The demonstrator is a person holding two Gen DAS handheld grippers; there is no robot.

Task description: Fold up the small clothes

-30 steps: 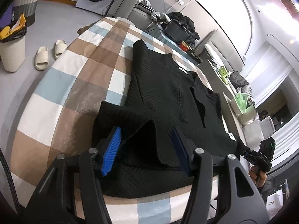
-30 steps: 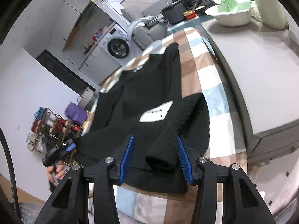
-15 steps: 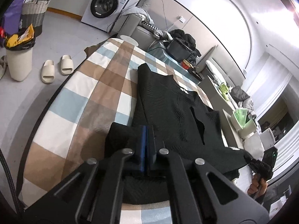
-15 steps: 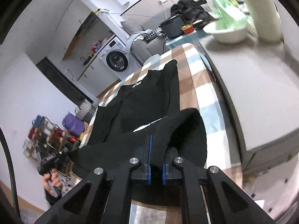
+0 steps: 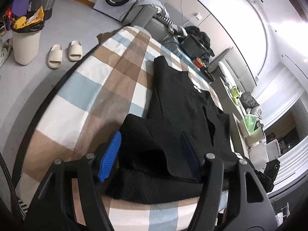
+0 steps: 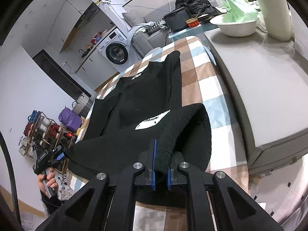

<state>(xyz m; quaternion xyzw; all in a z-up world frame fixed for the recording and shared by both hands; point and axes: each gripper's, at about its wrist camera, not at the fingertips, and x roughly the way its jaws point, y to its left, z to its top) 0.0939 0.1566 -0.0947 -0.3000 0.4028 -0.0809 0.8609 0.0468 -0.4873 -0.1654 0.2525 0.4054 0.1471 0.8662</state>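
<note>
Checked cloth (image 5: 107, 80) covers the bench, your black sweater (image 5: 177, 100) lies flat along it, collar at the far end. Grey counter (image 6: 256, 88) runs along the bench's right side, white bowl (image 6: 233, 26) on it. Washer (image 6: 115, 51) against the far wall.

Your right gripper (image 6: 160, 170): jaws clamped tight on the sweater's near right cuff (image 6: 163, 157), sleeve arching up from the cloth. White label (image 6: 152, 120) shows just beyond it.

Your left gripper (image 5: 152, 157): jaws have just been opening, now roughly half spread. Left sleeve (image 5: 154, 154) lies between the pads (image 5: 109, 157), not pinched.
</note>
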